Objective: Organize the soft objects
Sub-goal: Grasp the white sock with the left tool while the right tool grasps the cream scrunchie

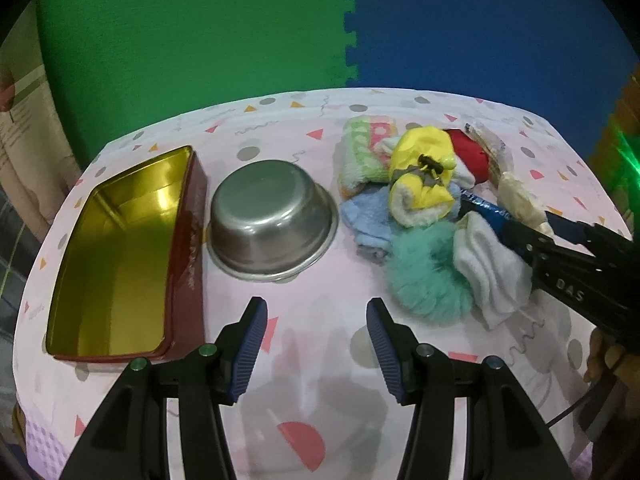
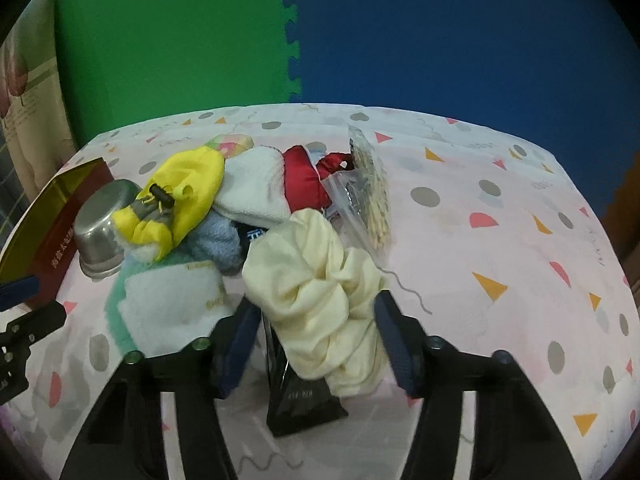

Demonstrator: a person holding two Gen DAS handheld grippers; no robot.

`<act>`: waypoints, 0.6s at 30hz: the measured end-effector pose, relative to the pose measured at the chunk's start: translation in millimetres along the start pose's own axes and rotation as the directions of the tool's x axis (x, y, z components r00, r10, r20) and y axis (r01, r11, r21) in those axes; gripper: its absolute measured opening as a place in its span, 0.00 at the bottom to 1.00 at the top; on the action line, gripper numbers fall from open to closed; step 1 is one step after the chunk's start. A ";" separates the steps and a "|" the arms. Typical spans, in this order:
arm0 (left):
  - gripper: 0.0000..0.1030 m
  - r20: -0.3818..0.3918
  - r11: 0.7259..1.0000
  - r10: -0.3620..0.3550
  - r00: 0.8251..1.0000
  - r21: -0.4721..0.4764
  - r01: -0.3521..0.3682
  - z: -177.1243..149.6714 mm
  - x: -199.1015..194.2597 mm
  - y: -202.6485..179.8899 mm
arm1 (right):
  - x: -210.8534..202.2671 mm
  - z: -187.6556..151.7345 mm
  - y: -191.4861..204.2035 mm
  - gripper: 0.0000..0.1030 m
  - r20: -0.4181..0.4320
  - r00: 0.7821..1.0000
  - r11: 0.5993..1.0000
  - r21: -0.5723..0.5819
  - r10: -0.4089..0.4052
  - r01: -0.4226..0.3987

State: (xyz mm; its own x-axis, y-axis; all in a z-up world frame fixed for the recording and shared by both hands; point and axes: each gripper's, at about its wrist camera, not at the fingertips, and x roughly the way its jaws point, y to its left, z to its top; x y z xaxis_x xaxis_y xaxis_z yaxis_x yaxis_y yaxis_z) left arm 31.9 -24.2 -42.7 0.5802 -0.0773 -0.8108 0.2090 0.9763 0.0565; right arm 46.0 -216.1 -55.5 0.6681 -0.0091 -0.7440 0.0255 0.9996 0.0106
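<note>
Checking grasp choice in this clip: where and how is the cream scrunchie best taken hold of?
Grip the cream scrunchie across its bunched near loop, coming from above and the near side, probably as the right tongs straddle it. Its ruffled fabric compresses easily, and there it lies clear of the clear packet behind.

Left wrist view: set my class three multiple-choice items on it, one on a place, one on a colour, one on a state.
1. Where is the bowl?
A in the tin
B beside the tin
C on the soft pile
2. What colour is the tin inside?
A gold
B blue
C white
3. How does the bowl stand?
A upright
B upside down
C on its side

Answers: 1 B, it sits on the cloth between tin and pile; 2 A, the inner walls shine gold; 3 B, its flat base faces up and its rim is on the cloth.
</note>
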 end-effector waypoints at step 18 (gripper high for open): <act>0.51 0.001 0.999 -0.018 1.000 0.039 0.018 5.0 -0.8 -20.6 | -16.2 -3.5 -11.2 0.19 0.037 0.992 0.990 0.077 0.118 -0.120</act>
State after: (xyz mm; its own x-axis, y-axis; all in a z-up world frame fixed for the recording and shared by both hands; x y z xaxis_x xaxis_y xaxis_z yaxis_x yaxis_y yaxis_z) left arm 31.1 -45.2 -40.4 0.5770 -0.0952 -0.8112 0.2496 0.9662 0.0642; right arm 32.2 -227.0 -45.9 0.6932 0.1076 -0.7126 0.0020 0.9885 0.1513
